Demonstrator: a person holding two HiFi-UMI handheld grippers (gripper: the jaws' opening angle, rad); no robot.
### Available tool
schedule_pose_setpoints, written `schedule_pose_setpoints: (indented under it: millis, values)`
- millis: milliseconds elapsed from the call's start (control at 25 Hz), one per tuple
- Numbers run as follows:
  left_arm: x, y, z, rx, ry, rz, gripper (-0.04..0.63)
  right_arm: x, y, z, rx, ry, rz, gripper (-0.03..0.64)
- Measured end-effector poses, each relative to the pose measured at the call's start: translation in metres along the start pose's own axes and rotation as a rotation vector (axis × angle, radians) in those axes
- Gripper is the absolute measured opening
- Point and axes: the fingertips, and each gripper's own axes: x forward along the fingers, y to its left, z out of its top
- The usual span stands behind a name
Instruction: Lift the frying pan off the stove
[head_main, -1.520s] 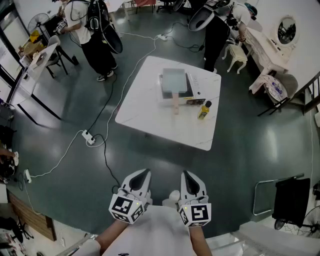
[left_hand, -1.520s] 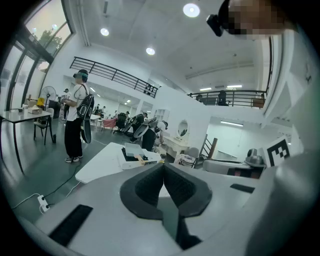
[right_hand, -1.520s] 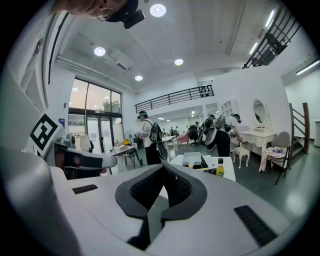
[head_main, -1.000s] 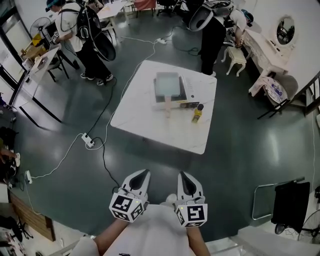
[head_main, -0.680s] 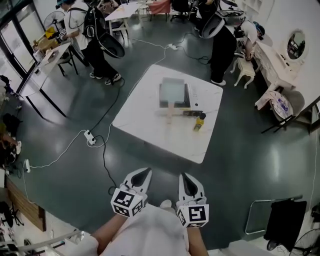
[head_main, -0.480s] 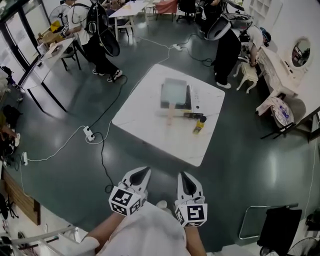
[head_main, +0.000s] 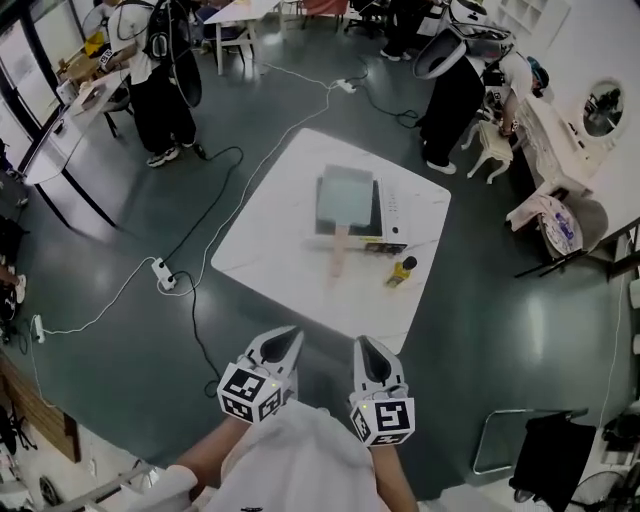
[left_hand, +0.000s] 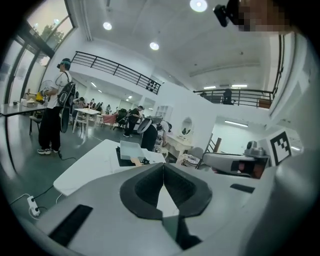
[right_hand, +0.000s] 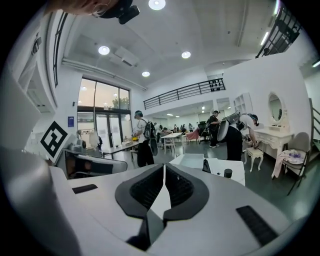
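Down at the bottom of the head view, the left gripper (head_main: 288, 340) and the right gripper (head_main: 362, 347) are held side by side over the dark grey floor (head_main: 490, 330). Each has its jaws together, with nothing in them. Well ahead of them stands a white square table (head_main: 275, 235). A stove (head_main: 380, 212) sits on it, and the rectangular frying pan (head_main: 345, 195) rests on top of the stove, its wooden handle (head_main: 336, 252) pointing toward the grippers. A yellow bottle (head_main: 402, 272) with a dark cap stands on the table near the stove's front corner. A power strip (head_main: 160, 275) with its cable lies on the floor left of the table, and people stand beyond it.

Seen from the left gripper view, that gripper (left_hand: 163, 167) has its dark pads meeting tip to tip, with nothing between them. Past them lies the table (left_hand: 85, 167) with the frying pan (left_hand: 129, 149) on it, well apart from the jaws. A person (left_hand: 54, 120) stands at the left.

Seen from the right gripper view, that gripper (right_hand: 164, 168) is likewise closed and empty. Beyond it are the table (right_hand: 237, 172), the frying pan (right_hand: 192, 161) and the bottle (right_hand: 228, 173), well apart from the jaws.
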Motion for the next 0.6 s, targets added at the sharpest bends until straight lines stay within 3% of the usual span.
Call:
schedule_pose_setpoints:
  millis: [280,440,600]
  values:
    - [0.064,0.065,0.034,-0.031,0.085,-0.111,0.003,0.086,-0.026,0.011,0.049,0.04,-0.119,0.0]
    - [0.097,0.091,0.048,0.007,0.122,-0.198,0.003,0.128,-0.036,0.017,0.046,0.046,-0.189,0.0]
    - [0.122,0.125,0.065,-0.026,0.124,-0.204,0.003,0.156,-0.04,0.021,0.081,0.047,-0.213,0.0]
